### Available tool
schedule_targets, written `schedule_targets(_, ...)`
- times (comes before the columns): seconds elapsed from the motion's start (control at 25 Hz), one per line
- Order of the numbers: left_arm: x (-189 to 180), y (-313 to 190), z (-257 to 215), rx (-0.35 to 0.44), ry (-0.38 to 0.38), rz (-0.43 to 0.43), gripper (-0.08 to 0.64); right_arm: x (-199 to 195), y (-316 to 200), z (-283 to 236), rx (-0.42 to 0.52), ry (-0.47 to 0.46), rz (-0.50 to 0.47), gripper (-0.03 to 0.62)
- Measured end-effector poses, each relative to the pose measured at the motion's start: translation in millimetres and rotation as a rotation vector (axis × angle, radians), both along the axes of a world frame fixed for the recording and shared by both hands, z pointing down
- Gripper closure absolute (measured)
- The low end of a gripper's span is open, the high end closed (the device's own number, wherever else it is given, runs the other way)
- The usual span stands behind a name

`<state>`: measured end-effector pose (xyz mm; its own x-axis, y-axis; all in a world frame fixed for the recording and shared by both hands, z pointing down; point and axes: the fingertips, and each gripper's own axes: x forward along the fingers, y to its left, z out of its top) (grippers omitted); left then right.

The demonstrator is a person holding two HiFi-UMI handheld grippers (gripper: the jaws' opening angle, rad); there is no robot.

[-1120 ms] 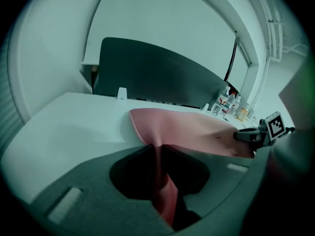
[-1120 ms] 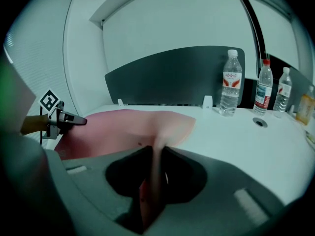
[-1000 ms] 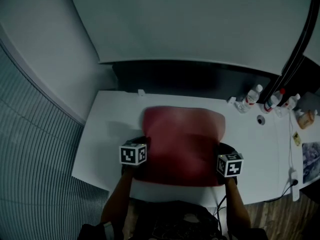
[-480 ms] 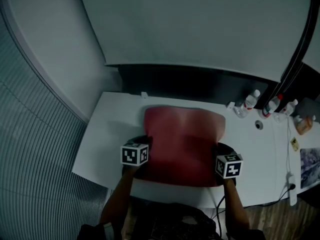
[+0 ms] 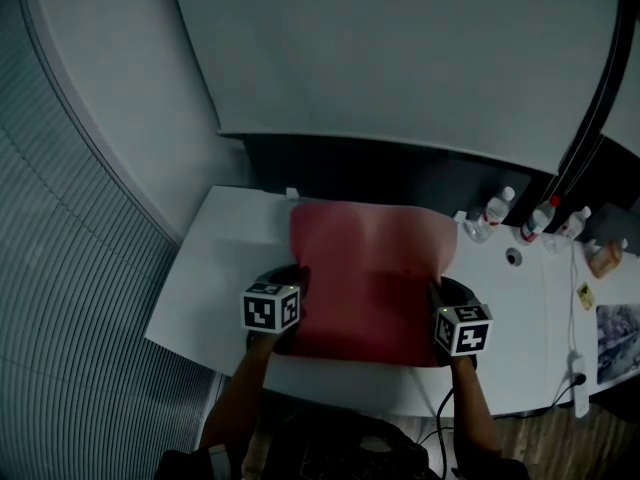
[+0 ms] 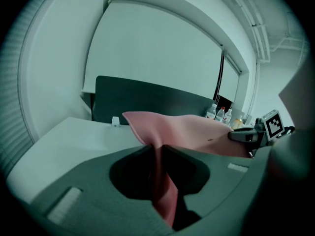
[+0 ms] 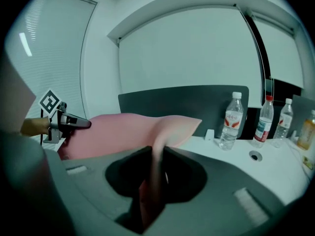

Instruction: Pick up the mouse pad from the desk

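The red mouse pad hangs lifted above the white desk, sagging between both grippers. My left gripper is shut on the pad's left edge, and in the left gripper view the pink sheet runs pinched between the jaws. On the pad's right edge my right gripper is shut too, and the pad folds up through its jaws in the right gripper view. Each gripper's marker cube shows in the other's view.
Several water bottles and a small orange bottle stand at the desk's back right. A round cable hole lies near them. A dark panel runs along the desk's back edge, with a small white clip before it.
Both grippers have risen together with the mouse pad, whose far edge has come up off the desk.
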<state>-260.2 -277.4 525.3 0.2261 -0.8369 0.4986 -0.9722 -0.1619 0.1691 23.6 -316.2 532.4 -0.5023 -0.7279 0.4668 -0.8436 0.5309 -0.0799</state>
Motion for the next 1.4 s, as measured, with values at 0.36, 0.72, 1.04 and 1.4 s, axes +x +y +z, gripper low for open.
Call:
schedule_targets(0.36, 21, -1, -57, 0.097, -0.024, 0.014, 0.485, 16, -3, -51, 0.107, -0.008, 0.003, 0.511)
schedule_targets(0.72, 41, -5, -127, 0.233, -0.045, 0.029, 0.485, 25, -8, -116, 0.24, -0.021, 0.031, 0.511)
schedule_targets(1.04, 49, -4, -184, 0.339, -0.051, 0.034, 0.485, 37, -9, -172, 0.359, -0.029, 0.056, 0.511)
schedule_targets(1.4, 66, -6, -230, 0.439, -0.053, 0.057, 0.485, 51, -6, -219, 0.463, -0.027, 0.086, 0.511)
